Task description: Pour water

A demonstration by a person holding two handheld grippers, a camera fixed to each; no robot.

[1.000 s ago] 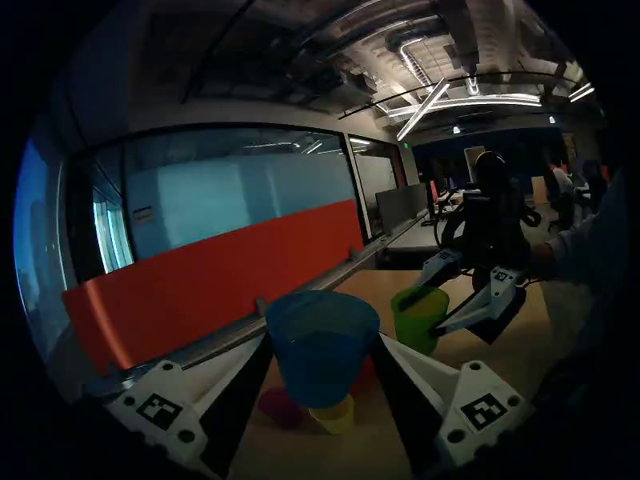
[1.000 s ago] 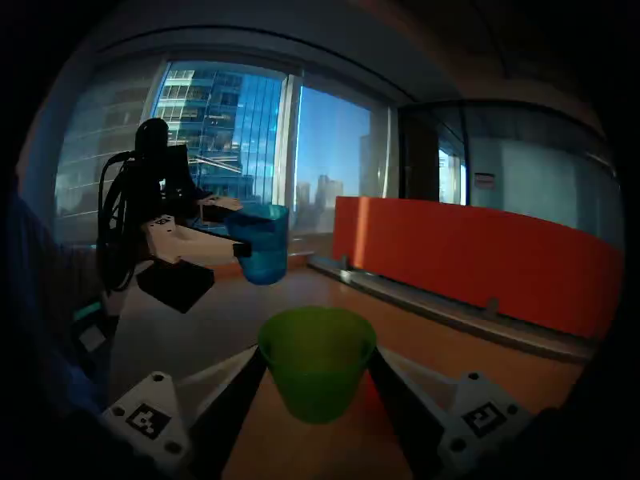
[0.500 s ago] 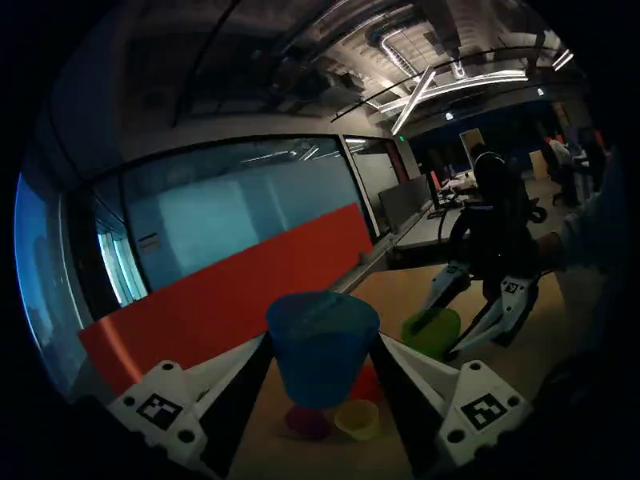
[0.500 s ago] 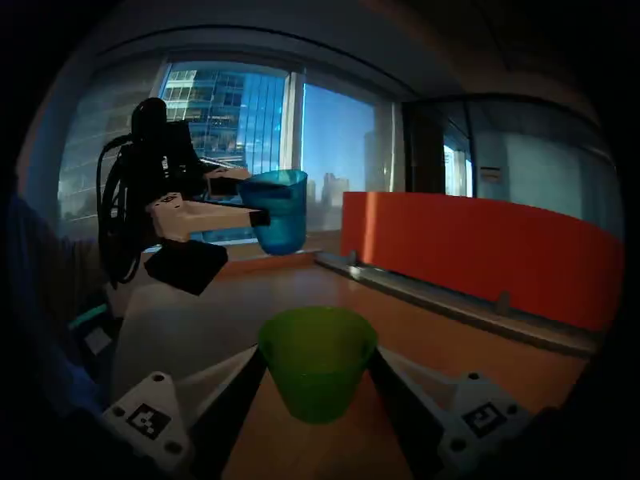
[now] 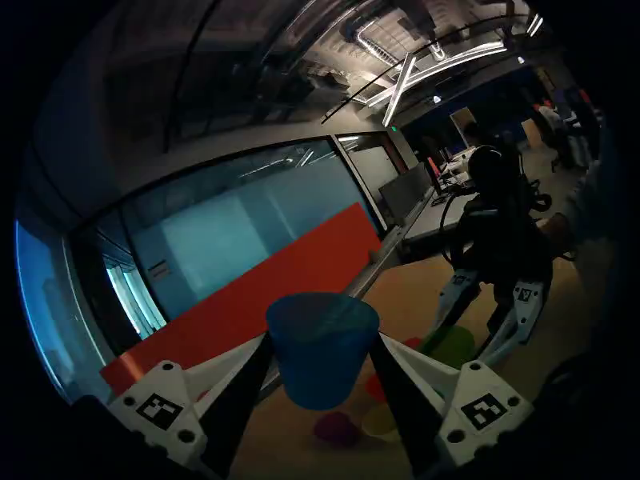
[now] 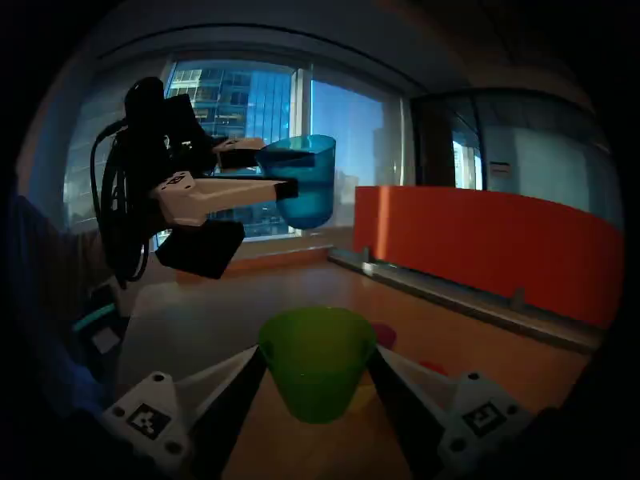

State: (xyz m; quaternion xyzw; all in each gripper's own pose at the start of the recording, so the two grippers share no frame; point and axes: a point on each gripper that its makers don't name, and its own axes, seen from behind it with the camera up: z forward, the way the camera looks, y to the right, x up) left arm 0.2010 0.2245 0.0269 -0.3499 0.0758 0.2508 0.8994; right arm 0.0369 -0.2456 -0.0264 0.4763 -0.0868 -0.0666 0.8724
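Closest to me in the right gripper view, the right gripper [image 6: 317, 354] had both white fingers clamped on the green cup [image 6: 317, 380]. The cup was smooth, tapered plastic, held upright and low over the matte wooden table [image 6: 240, 300]. Higher and farther off, the left gripper [image 6: 298, 186] was pinched shut on the blue cup [image 6: 306, 190], a translucent tumbler of the same shape, raised well above the green one. A black bundle of cables [image 6: 126, 200] hung behind that gripper.

In the left gripper view, 3 small cups sat on the table beneath the blue cup: a magenta cup [image 5: 336, 428], a yellow cup [image 5: 378, 420] and a red cup [image 5: 376, 388], partly hidden by the near finger. Beyond ran a flat orange partition [image 6: 496, 248], then tall windows [image 6: 240, 104] and long ceiling lights [image 5: 398, 78].
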